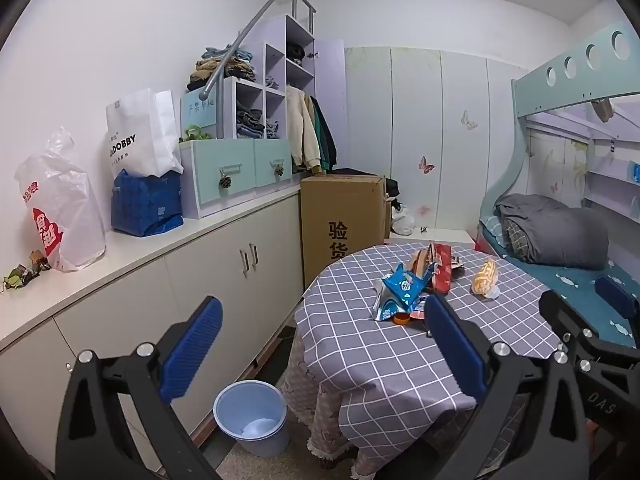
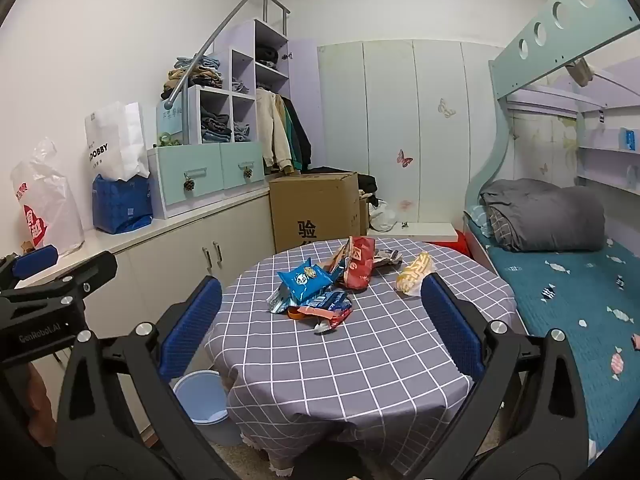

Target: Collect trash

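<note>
Snack wrappers lie in a loose pile on the round table with the grey checked cloth (image 2: 360,360): a blue packet (image 2: 305,280), a red packet (image 2: 360,266) and a yellow bag (image 2: 414,273). The left wrist view shows the same blue packet (image 1: 402,286), red packet (image 1: 442,268) and yellow bag (image 1: 485,277). A light blue bin (image 1: 252,416) stands on the floor left of the table. My left gripper (image 1: 320,332) is open and empty, short of the table's near left edge. My right gripper (image 2: 320,308) is open and empty, framing the pile from the near side.
White cabinets (image 1: 224,264) run along the left wall, bearing plastic bags (image 1: 60,208), a paper bag (image 1: 140,132) and drawer units. A cardboard box (image 2: 316,208) stands behind the table. A bunk bed (image 2: 560,280) with a grey blanket borders the table's right side.
</note>
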{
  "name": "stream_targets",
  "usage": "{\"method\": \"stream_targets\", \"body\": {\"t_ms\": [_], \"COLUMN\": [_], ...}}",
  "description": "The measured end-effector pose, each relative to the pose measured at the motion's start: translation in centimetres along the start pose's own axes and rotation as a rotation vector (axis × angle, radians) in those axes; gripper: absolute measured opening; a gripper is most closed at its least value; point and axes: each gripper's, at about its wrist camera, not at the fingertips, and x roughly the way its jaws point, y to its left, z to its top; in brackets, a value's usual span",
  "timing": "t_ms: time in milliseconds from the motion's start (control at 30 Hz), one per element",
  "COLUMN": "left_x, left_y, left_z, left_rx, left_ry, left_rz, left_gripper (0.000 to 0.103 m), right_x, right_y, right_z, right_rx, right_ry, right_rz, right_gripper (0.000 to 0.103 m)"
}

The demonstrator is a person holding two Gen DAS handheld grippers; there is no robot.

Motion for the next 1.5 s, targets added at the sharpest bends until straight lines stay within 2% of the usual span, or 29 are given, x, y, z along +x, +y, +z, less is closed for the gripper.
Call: {"method": "stream_targets", "body": {"t_ms": [1500], "left_x": [1.2], "left_y": [1.1], "left_z": [-0.4], "left_rx": [-0.017], "left_ry": [0.023], "left_rz": [-0.006], "left_gripper": [0.099], "right_x": [1.0], "right_y": [0.8], "right_z": [-0.7], "right_rx": [-0.019], "right_ry": [0.026], "right_rz": [0.008], "right_gripper": [0.098]}}
